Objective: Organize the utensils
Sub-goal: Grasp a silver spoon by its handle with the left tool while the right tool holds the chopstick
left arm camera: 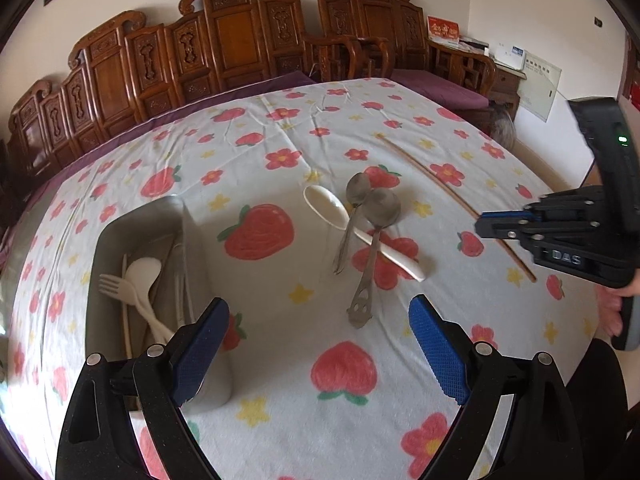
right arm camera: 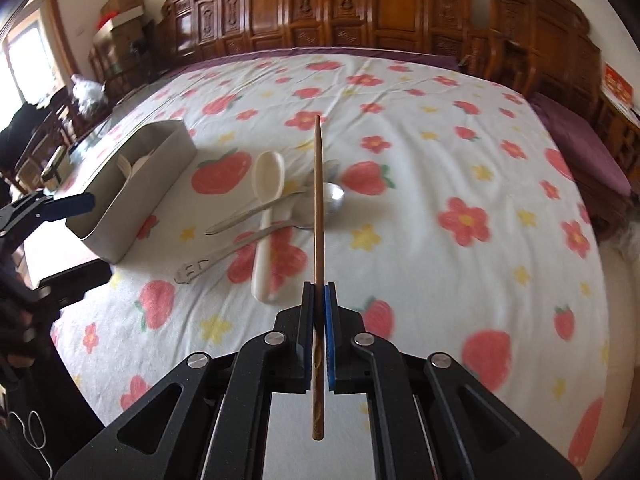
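Chopstick (right arm camera: 318,200) is clamped in our right gripper (right arm camera: 319,292), jaws shut on its thick end, thin tip pointing far across the counter (right arm camera: 420,152) and above the spoon pile. Our left gripper (left arm camera: 318,324) sits wide open, holding nothing, near the beige organizer box (right arm camera: 132,200) at left. We judge the step is carrying the chopstick to that box. To do it well: we swing left, line the stick up with the box's long axis, lower the tip first, and release only once it's inside. It's slim brown wood, tapered, likely to pivot in the pads. Left on the cloth: white ceramic spoon (right arm camera: 266,216) and two metal spoons (right arm camera: 276,210) crossed over it.
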A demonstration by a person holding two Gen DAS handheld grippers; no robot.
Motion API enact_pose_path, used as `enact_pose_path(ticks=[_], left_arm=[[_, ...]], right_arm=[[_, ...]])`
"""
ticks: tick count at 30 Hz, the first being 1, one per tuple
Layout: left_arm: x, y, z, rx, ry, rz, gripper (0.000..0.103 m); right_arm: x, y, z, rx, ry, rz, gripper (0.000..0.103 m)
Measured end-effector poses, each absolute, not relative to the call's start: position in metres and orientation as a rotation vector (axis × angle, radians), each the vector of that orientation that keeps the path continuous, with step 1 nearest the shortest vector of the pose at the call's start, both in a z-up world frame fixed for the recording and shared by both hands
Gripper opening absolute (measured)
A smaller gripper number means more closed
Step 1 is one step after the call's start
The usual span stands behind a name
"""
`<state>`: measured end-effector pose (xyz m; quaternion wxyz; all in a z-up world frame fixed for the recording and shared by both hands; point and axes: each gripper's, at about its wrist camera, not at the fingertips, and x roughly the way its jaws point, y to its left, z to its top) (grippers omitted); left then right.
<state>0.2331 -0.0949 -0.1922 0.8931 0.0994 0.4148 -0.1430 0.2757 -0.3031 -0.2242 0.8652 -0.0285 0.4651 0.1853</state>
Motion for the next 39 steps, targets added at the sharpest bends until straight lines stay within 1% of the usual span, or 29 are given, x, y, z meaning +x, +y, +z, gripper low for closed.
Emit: enact_pose_path(ticks=[4, 8, 13, 16, 20, 24, 26, 32, 36, 37, 39], left_arm=[[0.253, -0.109, -0.198, 0.236, 0.884, -0.297, 0.081], [0.276, -0.117, -0.208, 0.249, 0.936, -0.301, 0.071], [0.304, -0.127, -0.221, 0.270, 1.004, -0.306, 0.062], [0.318, -0.132, -0.230, 0.293, 1.035, -0.296, 0.053], [0.330, -0.138, -0.240, 0.310, 1.085, -0.312, 0.046], [0.336, -0.142, -0.247, 0.326, 1.107, -0.315, 0.041], [0.336, -0.146, -0.248, 0.346, 1.107, -0.315, 0.038], [0.338, -0.154, -0.252, 0.387, 1.105, -0.323, 0.036], [0.346, -0.154, -0.251, 0.359, 1.124, -0.312, 0.036], [0.347, -0.155, -0.251, 0.361, 1.123, -0.313, 0.035], [0.349, -0.155, -0.252, 0.354, 1.127, -0.318, 0.028]], right_arm=[[0.269, -0.325, -0.225, 0.017, 0.968, 0.364, 0.006], [0.271, -0.336, -0.229, 0.034, 0.974, 0.352, 0.006], [0.274, -0.345, -0.228, 0.062, 0.969, 0.349, 0.006], [0.275, -0.348, -0.228, 0.071, 0.969, 0.347, 0.006], [0.276, -0.349, -0.227, 0.079, 0.966, 0.351, 0.006], [0.275, -0.348, -0.226, 0.079, 0.967, 0.353, 0.006], [0.275, -0.348, -0.226, 0.083, 0.968, 0.354, 0.006], [0.275, -0.348, -0.226, 0.087, 0.969, 0.356, 0.006], [0.276, -0.348, -0.228, 0.086, 0.973, 0.357, 0.006], [0.276, -0.347, -0.228, 0.084, 0.974, 0.357, 0.006], [0.275, -0.346, -0.229, 0.083, 0.975, 0.358, 0.006]])
